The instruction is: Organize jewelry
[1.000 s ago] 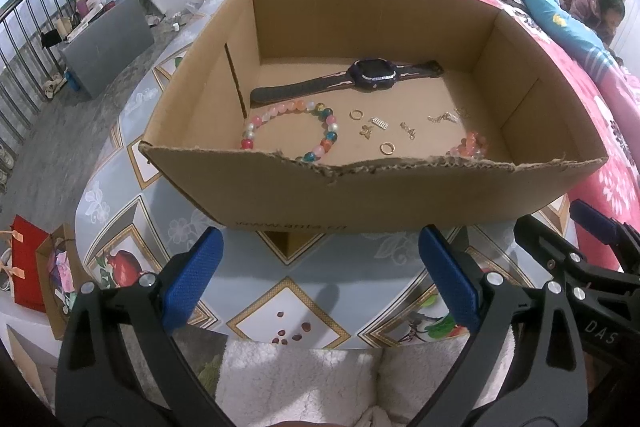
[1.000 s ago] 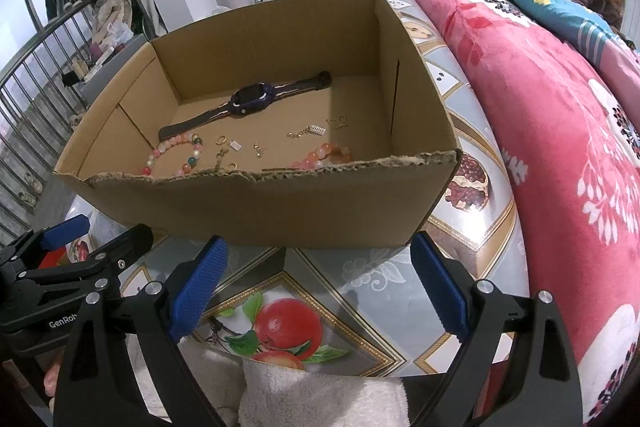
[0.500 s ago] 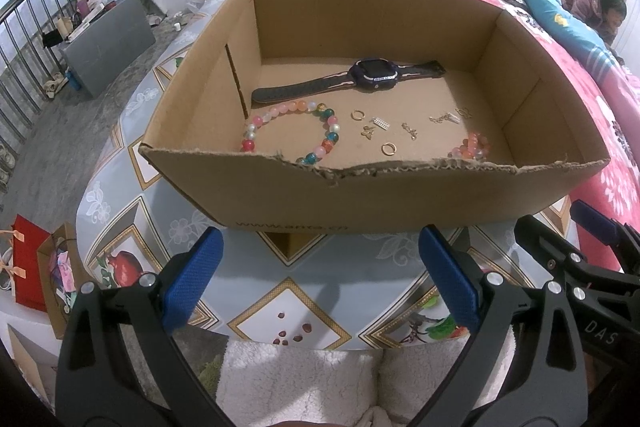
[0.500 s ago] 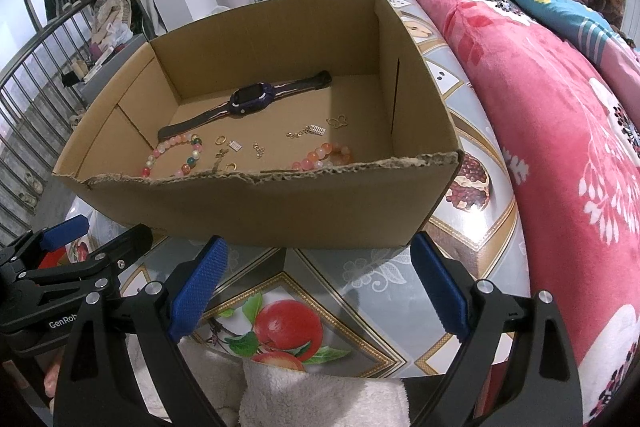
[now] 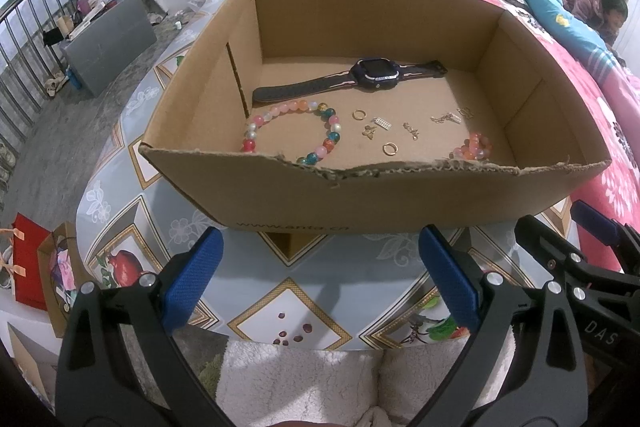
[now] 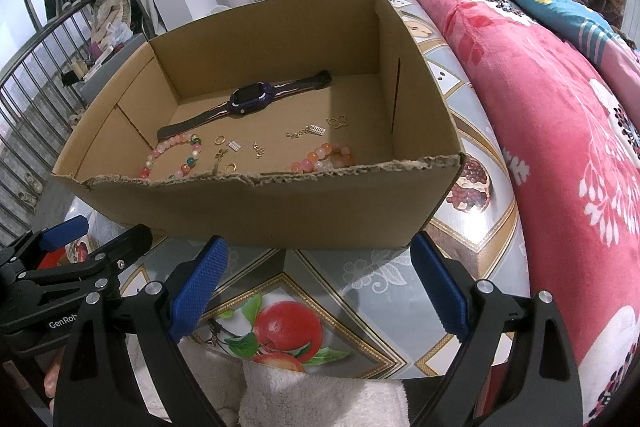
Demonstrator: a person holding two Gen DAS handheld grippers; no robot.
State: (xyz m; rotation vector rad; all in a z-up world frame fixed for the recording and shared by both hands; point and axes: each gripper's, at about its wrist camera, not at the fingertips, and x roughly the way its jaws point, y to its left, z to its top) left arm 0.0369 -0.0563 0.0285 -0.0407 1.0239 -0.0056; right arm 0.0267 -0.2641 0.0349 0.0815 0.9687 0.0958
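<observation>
An open cardboard box stands on a patterned table. Inside lie a dark smartwatch, a multicoloured bead bracelet, a pink-orange bead bracelet, gold rings and several small gold charms. My left gripper is open and empty, in front of the box's near wall. My right gripper is open and empty, also before the near wall, to the right of the left one.
A pink floral quilt borders the table on the right, with a person lying further back. A railing and a grey box are at left. A white fluffy cloth lies below the table's near edge. Bags stand on the floor at left.
Both views have risen slightly, showing a little more of the box's floor. Nothing in the box has moved and both grippers stay open.
</observation>
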